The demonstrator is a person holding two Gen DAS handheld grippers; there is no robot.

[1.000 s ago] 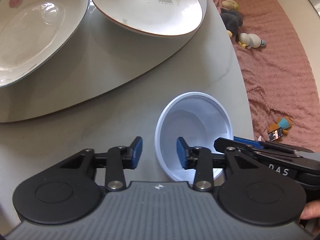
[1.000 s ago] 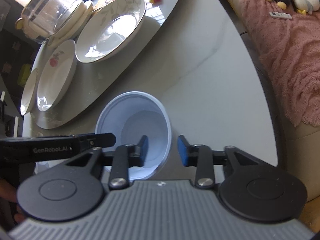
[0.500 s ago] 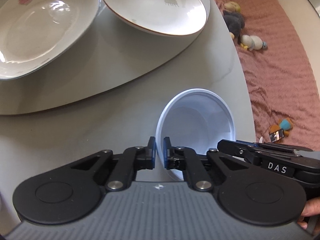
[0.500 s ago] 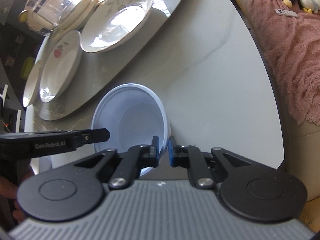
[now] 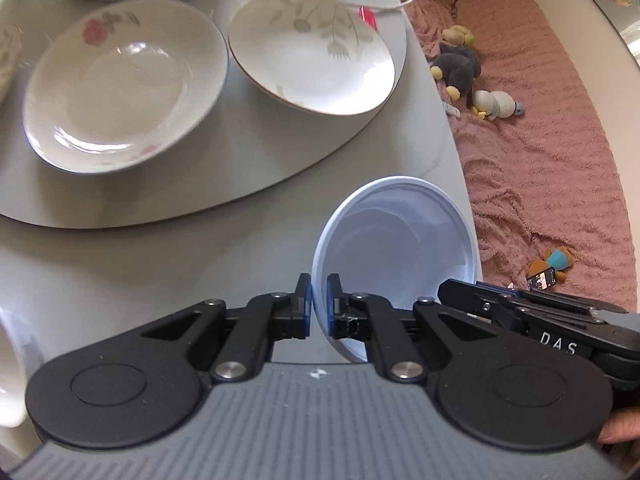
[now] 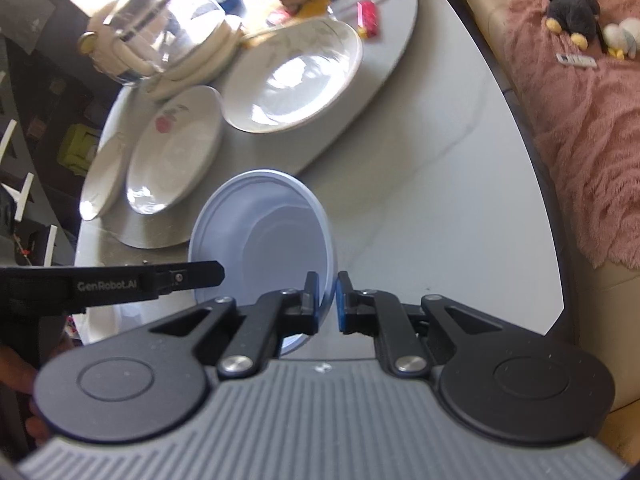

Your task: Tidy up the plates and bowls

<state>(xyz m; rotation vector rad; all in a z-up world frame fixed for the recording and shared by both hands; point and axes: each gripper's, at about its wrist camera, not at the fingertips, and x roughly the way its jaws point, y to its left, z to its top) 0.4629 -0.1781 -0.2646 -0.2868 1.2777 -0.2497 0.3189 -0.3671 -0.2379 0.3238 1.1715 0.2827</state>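
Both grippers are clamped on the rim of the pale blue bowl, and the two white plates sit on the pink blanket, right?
Not quite. The left gripper and right gripper do clamp the pale blue bowl by its rim, but the two white plates sit on the grey turntable, not the pink blanket. The left wrist view shows it.

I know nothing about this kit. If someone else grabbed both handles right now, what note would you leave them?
Left gripper: shut on the blue bowl, pinching its left rim.
Right gripper: shut on the same bowl's right rim.
The bowl hangs between the two, tilted, above the grey table.
On the turntable: rose plate and leaf plate side by side, apart; a third plate shows beyond the rose plate. A white dish sits at the table's near left edge.
Done: bowl gripped.
Left: set the bowl down somewhere, then sort the plates; nothing is stacked yet.
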